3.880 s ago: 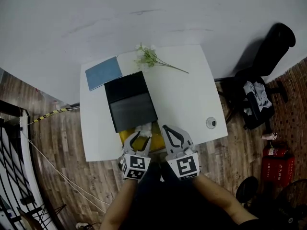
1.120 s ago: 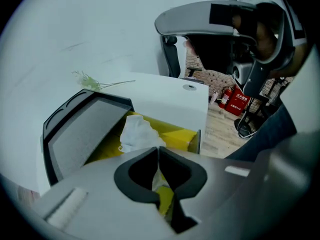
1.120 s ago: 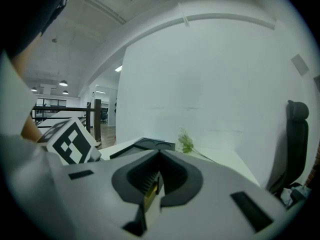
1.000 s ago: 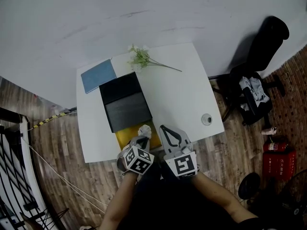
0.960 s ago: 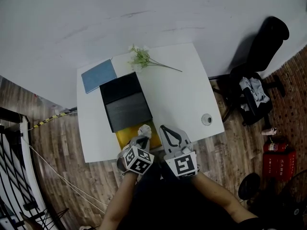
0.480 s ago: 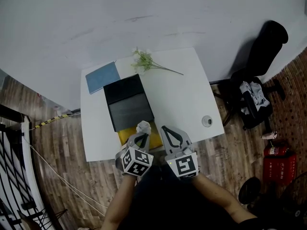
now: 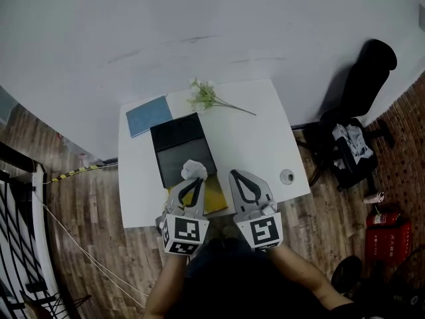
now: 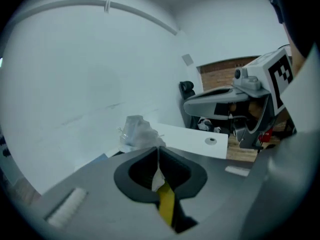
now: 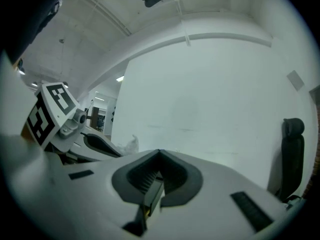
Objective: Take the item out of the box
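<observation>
A black box [image 7: 175, 131] lies open on the white table [image 7: 265, 145], with a grey panel [image 7: 184, 158] in its middle and a yellow part [image 7: 214, 195] at its near end. My left gripper [image 7: 192, 180] is shut on a crumpled white wad [image 7: 193, 170], held above the box where grey meets yellow. In the left gripper view the wad [image 8: 138, 132] sticks out past the closed tips of the left gripper [image 8: 158, 149]. My right gripper [image 7: 243, 180] hangs just right of the yellow part, with its jaws together. In its own view the right gripper [image 9: 160, 153] shows only a dark box edge through the gap.
A blue book [image 7: 148, 115] lies at the table's far left corner and a green flower sprig [image 7: 207, 97] at the far edge. A small round object [image 7: 287, 176] sits near the right front corner. An office chair [image 7: 358, 98] stands to the right on the wooden floor.
My left gripper has risen and moved forward with the white wad, from the yellow end to over the grey panel. The right gripper stays beside the box, still closed.
</observation>
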The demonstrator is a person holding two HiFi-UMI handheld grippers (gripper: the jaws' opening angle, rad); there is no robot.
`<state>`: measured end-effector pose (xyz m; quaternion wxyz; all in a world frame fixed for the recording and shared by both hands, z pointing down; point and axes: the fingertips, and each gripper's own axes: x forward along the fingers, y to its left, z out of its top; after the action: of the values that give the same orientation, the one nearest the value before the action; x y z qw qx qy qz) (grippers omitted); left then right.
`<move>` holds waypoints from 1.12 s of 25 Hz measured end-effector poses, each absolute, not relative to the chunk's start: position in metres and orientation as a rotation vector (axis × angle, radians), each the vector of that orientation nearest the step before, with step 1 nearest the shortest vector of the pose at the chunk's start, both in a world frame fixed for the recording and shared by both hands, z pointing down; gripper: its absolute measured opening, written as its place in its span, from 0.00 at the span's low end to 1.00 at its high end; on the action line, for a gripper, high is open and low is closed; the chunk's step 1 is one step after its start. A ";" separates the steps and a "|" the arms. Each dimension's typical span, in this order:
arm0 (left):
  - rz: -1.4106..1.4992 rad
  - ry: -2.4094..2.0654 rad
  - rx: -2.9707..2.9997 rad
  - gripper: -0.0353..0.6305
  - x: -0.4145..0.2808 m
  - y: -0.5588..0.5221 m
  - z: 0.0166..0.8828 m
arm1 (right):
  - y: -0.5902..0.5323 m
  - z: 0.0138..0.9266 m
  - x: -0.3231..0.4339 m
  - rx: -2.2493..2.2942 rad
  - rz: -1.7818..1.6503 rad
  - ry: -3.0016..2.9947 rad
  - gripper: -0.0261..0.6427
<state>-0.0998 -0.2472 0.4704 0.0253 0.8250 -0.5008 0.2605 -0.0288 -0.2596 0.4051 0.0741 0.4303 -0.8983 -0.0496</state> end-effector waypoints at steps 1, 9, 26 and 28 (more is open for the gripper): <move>0.765 -1.584 2.566 0.09 -0.101 -0.248 0.458 | -0.261 0.397 -0.028 1.305 -0.160 -2.705 0.06; 0.406 -1.849 2.622 0.09 -0.115 -0.250 0.348 | -0.269 0.337 -0.022 1.401 -0.196 -2.739 0.06; -0.125 -2.136 2.535 0.09 -0.164 -0.220 0.249 | -0.264 0.270 -0.019 1.457 -0.314 -2.785 0.06; -0.141 -2.148 2.530 0.09 -0.165 -0.217 0.245 | -0.262 0.266 -0.017 1.461 -0.327 -2.786 0.06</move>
<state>-0.1651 -0.2170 0.2449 -0.0903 0.7585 -0.6440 -0.0423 -0.0172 -0.2620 0.2656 -0.0107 0.4618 -0.8809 -0.1035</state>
